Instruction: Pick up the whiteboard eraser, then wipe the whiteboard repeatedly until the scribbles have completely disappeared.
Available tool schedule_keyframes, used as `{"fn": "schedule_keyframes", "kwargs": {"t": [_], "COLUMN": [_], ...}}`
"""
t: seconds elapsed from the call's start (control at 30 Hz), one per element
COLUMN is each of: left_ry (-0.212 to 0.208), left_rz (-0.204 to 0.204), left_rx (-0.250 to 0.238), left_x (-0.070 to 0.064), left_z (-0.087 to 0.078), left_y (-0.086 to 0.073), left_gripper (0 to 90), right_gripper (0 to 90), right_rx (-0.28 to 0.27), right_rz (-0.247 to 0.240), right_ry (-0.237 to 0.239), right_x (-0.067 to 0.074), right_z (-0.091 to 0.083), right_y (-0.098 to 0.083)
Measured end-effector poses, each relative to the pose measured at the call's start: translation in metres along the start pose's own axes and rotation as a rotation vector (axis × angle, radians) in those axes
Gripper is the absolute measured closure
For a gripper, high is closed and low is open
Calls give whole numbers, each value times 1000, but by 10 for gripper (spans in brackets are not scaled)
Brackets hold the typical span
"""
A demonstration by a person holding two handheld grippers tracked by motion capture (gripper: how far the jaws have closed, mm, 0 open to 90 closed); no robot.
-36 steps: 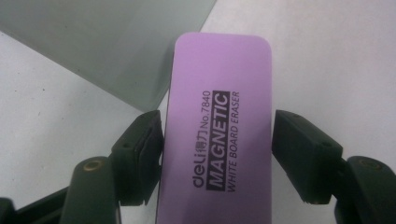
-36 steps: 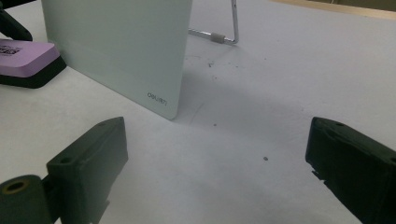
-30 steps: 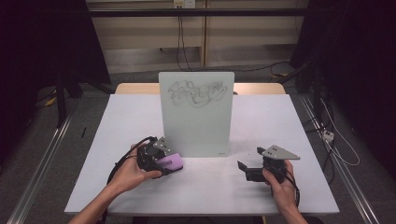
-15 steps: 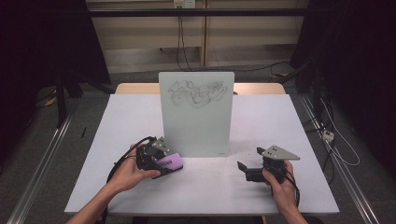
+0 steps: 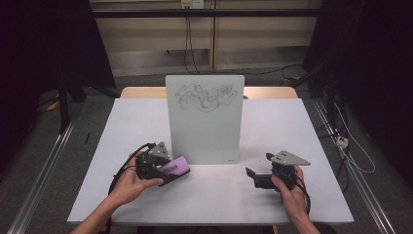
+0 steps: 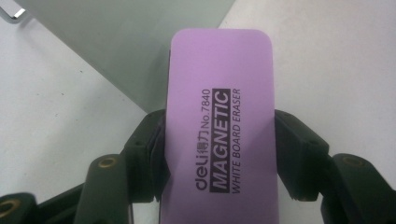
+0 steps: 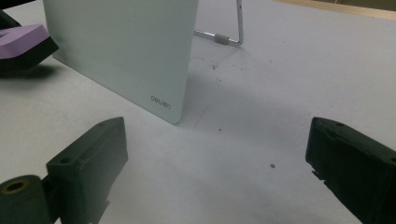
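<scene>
A small whiteboard (image 5: 204, 117) stands upright mid-table, with grey scribbles across its top. My left gripper (image 5: 168, 170) is shut on a purple whiteboard eraser (image 5: 175, 167), just left of the board's lower corner. In the left gripper view both jaws press the sides of the eraser (image 6: 219, 130), label up, with the whiteboard (image 6: 130, 42) close ahead. My right gripper (image 5: 253, 176) rests low on the table to the right of the board, open with nothing between its jaws. The right gripper view shows the whiteboard's corner (image 7: 126, 51) and the eraser (image 7: 23, 37) at far left.
The white table (image 5: 292, 126) has bare room on both sides of the board. A wire stand (image 7: 229, 35) props the board from behind. A wooden edge (image 5: 141, 91) runs behind the table, and cables lie on the floor at right.
</scene>
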State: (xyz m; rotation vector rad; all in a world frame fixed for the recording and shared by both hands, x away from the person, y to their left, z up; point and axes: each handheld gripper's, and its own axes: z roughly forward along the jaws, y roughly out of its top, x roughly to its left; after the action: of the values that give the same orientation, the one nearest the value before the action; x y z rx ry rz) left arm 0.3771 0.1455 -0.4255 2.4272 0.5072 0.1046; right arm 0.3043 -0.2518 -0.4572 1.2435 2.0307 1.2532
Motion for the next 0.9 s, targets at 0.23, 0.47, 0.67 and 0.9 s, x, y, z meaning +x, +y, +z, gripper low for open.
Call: {"fn": "schedule_keyframes", "kwargs": {"t": [0.23, 0.47, 0.67, 0.9], "left_ry": [17, 46, 46, 45], "left_rz": [-4, -13, -17, -16], "left_rx": [-81, -144, -165, -195], "left_x": [-4, -7, -5, -6], "left_z": [-6, -12, -15, -21], "left_y": [-1, -2, -3, -4], "left_gripper": [409, 409, 409, 410], "right_gripper": [56, 55, 56, 55], "right_rx": [-3, -4, -4, -8], "right_rz": [-3, -9, -9, -2], "right_ry": [1, 5, 5, 1], "right_x": [-1, 0, 0, -2], "right_z": [-2, -3, -3, -3], "right_y": [-1, -1, -1, 0]}}
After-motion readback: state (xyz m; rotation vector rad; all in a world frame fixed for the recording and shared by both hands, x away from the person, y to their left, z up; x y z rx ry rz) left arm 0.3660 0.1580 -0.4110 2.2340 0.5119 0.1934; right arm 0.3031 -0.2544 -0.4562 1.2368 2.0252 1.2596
